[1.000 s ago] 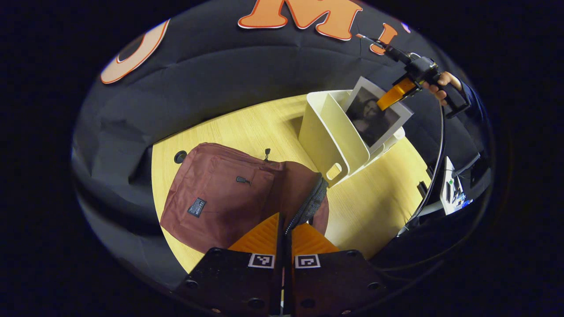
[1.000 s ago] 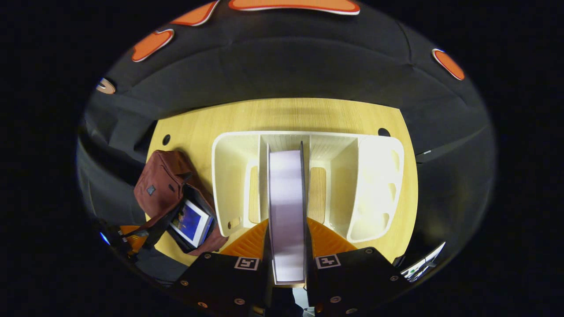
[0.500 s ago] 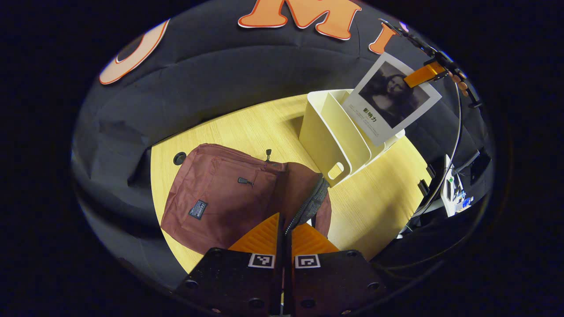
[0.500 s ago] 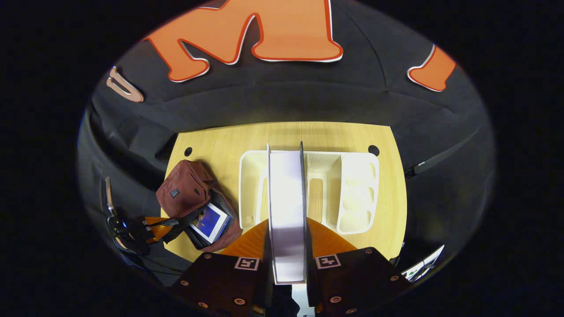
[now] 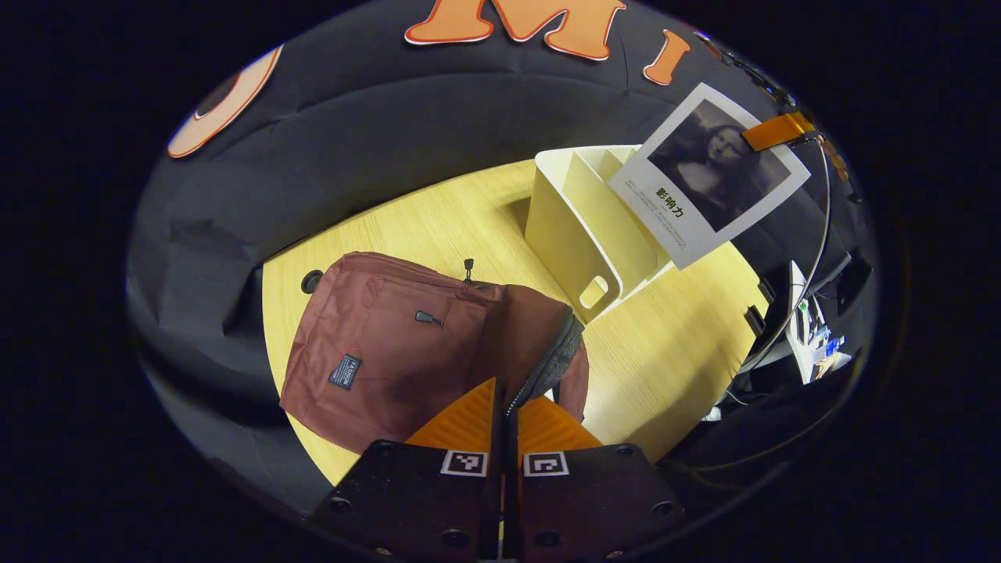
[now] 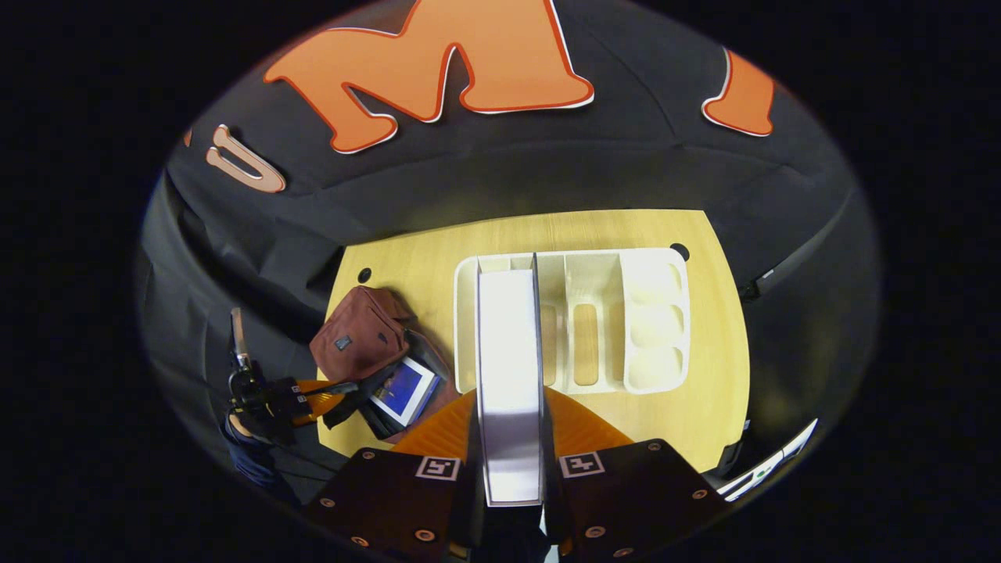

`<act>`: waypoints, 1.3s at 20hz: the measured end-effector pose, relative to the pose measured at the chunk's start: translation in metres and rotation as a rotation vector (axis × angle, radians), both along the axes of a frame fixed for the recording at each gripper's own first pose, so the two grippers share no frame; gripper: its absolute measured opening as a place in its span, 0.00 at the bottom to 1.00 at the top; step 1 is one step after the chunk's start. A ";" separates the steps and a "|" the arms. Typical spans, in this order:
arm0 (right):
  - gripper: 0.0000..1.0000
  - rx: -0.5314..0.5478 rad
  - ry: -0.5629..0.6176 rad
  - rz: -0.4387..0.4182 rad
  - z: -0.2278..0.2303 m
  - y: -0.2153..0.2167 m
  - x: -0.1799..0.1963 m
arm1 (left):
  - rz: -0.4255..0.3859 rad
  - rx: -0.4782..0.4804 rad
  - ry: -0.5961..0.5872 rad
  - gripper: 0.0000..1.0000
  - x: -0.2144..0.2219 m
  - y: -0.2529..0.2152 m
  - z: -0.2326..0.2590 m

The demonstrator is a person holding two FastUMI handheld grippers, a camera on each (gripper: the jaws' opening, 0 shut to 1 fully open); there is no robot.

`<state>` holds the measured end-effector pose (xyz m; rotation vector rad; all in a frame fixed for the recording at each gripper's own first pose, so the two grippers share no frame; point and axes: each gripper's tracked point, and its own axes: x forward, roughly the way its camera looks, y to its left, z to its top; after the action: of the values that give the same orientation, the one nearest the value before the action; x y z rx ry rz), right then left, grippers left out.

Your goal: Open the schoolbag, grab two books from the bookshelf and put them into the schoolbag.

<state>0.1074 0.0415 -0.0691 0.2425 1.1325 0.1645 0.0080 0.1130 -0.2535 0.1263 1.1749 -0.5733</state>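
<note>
A maroon schoolbag [image 5: 375, 344] lies on the wooden table [image 5: 672, 352]. My left gripper [image 5: 507, 397] is shut on the zipper edge [image 5: 551, 363] of its opening and holds that edge up. The right gripper view has the bag [image 6: 356, 344] at the left, open, with a blue-covered book [image 6: 403, 389] inside and the left gripper [image 6: 313, 391] at its mouth. My right gripper [image 6: 508, 395] is shut on a white book [image 6: 508, 344], seen edge-on. Its portrait cover [image 5: 708, 172] hangs in the air above the white bookshelf [image 5: 579, 227], clamped by the right gripper [image 5: 770, 131].
The bookshelf [image 6: 649, 313] has several open compartments with slots. A black cable [image 5: 813, 234] trails from the right gripper. Small devices [image 5: 805, 336] sit past the table's right edge. A sleeve [image 6: 250, 450] shows behind the left gripper.
My right gripper has lifted the white book up out of the bookshelf and clear of it. The left gripper has kept its hold on the bag's edge.
</note>
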 end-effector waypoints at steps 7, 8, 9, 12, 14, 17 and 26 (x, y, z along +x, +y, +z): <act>0.31 0.155 0.012 0.021 -0.026 0.045 -0.041 | -0.023 0.089 -0.059 0.03 0.012 0.012 0.010; 0.31 0.159 0.027 0.020 -0.033 0.049 -0.048 | -0.010 0.098 -0.065 0.03 0.015 0.013 0.010; 0.31 0.187 0.040 0.027 -0.037 0.057 -0.056 | 0.002 0.098 -0.059 0.03 0.016 0.013 0.011; 0.32 0.219 0.005 0.009 -0.036 0.060 -0.056 | -0.003 0.102 -0.057 0.03 0.013 0.009 0.011; 0.32 0.235 0.004 -0.006 -0.036 0.059 -0.059 | -0.009 0.119 -0.068 0.03 0.014 0.012 0.016; 0.31 0.320 -0.001 -0.006 -0.026 0.068 -0.068 | -0.020 0.131 -0.077 0.03 0.015 0.012 0.020; 0.31 0.497 0.045 -0.038 -0.072 0.123 -0.081 | -0.042 0.171 -0.109 0.03 0.027 0.010 0.036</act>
<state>0.0261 0.1642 -0.1414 0.7116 1.1173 0.4089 0.0350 0.1235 -0.2177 0.3250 1.1164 -0.4959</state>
